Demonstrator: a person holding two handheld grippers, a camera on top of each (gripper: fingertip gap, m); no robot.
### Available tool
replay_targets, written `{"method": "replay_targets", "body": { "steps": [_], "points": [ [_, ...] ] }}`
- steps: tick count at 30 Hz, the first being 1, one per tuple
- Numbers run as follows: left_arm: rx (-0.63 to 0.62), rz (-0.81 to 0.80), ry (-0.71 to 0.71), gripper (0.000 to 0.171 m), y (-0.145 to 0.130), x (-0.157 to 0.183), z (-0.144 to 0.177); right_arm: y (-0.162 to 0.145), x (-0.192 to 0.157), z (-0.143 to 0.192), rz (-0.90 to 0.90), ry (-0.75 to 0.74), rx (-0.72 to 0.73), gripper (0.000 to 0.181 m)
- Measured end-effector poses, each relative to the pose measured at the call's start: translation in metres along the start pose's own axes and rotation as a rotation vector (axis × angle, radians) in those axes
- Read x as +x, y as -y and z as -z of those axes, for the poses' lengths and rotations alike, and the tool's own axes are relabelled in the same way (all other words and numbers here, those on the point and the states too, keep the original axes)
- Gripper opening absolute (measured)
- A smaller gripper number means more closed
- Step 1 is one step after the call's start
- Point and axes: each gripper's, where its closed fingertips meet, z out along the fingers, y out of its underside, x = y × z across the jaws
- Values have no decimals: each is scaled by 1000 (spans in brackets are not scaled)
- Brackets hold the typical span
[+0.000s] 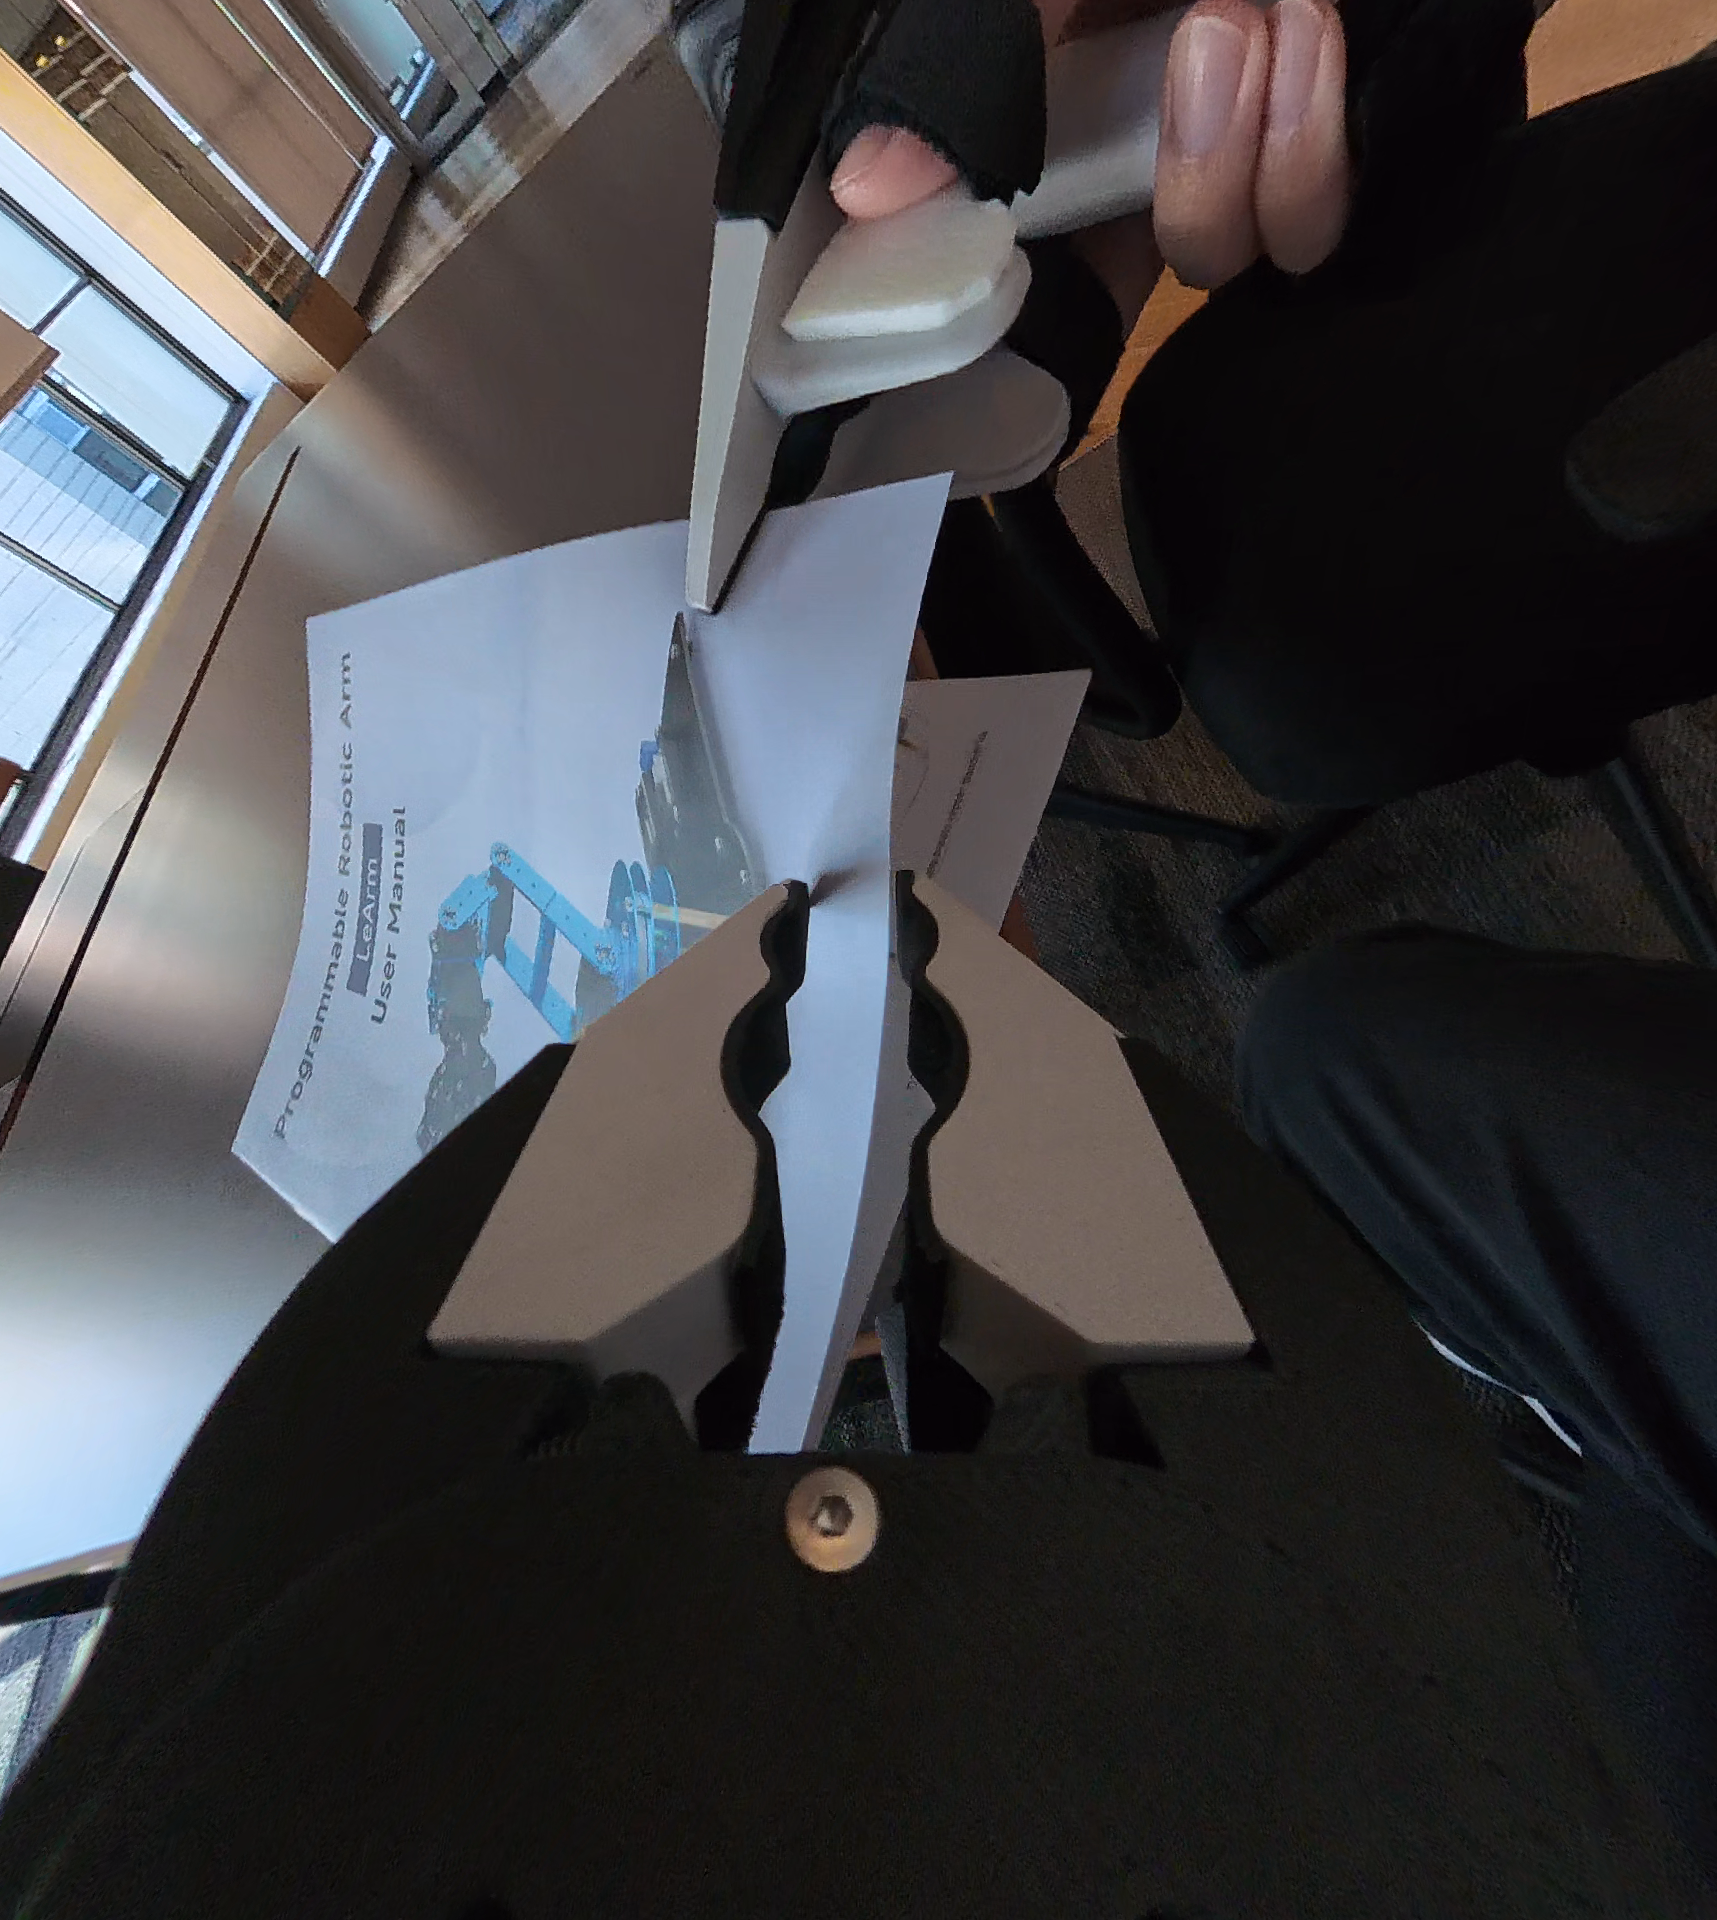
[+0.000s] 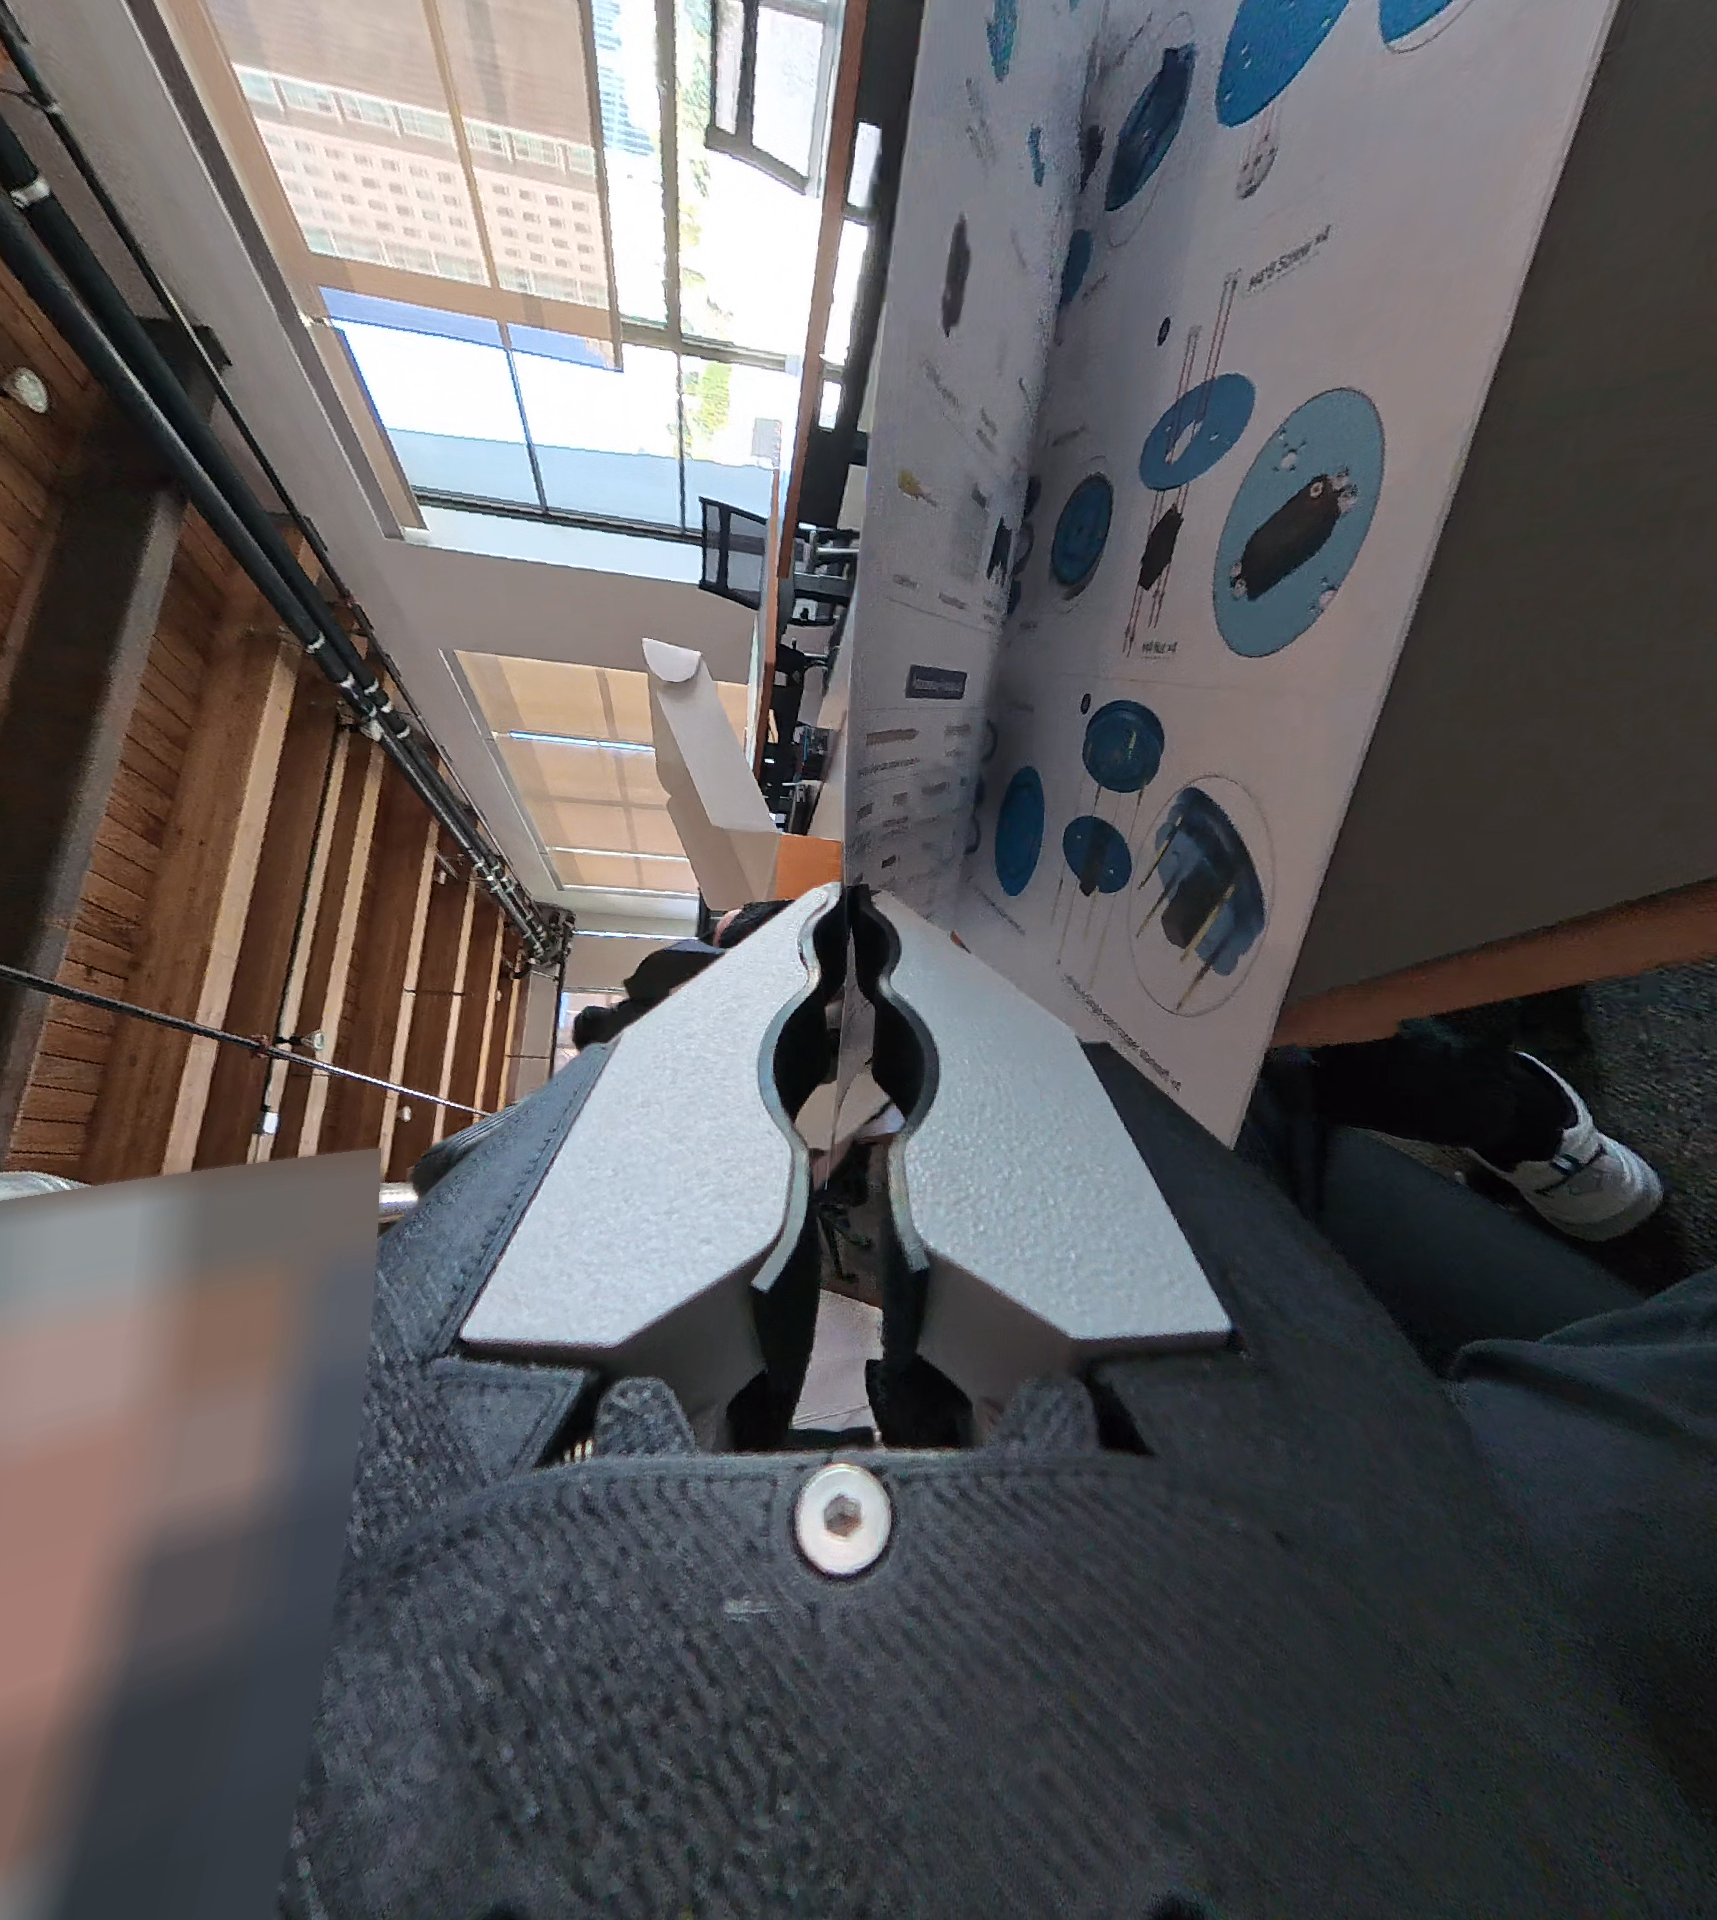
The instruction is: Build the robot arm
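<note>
Left gripper (image 1: 843, 894) jaws slightly parted around a booklet (image 1: 563, 748) page; right gripper (image 2: 849, 904) jaws apparently pinching another sheet edge.

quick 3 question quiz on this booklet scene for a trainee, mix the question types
1. True or false: the right claw is shut on a lifted page of the booklet.
2. The left claw has its jaws: A) clamped on a pen, B) apart with the page between them, C) nowhere near paper.
3. Fill in: the booklet lies on a grey ____.
Key: 1 true; 2 B; 3 table.
</note>
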Motion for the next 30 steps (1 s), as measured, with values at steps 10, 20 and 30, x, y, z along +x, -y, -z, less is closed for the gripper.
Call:
{"method": "replay_targets", "body": {
  "steps": [10, 20, 30],
  "points": [
    [11, 54, 73, 19, -26, -7, 20, -6, -6, 3, -54, 122, 57, 0],
    [6, 123, 93, 19, -46, -14, 38, -4, -7, 10, -54, 143, 82, 0],
    [14, 124, 84, 13, -47, -12, 37, -3, -7, 11, -53, 144, 78, 0]
  ]
}}
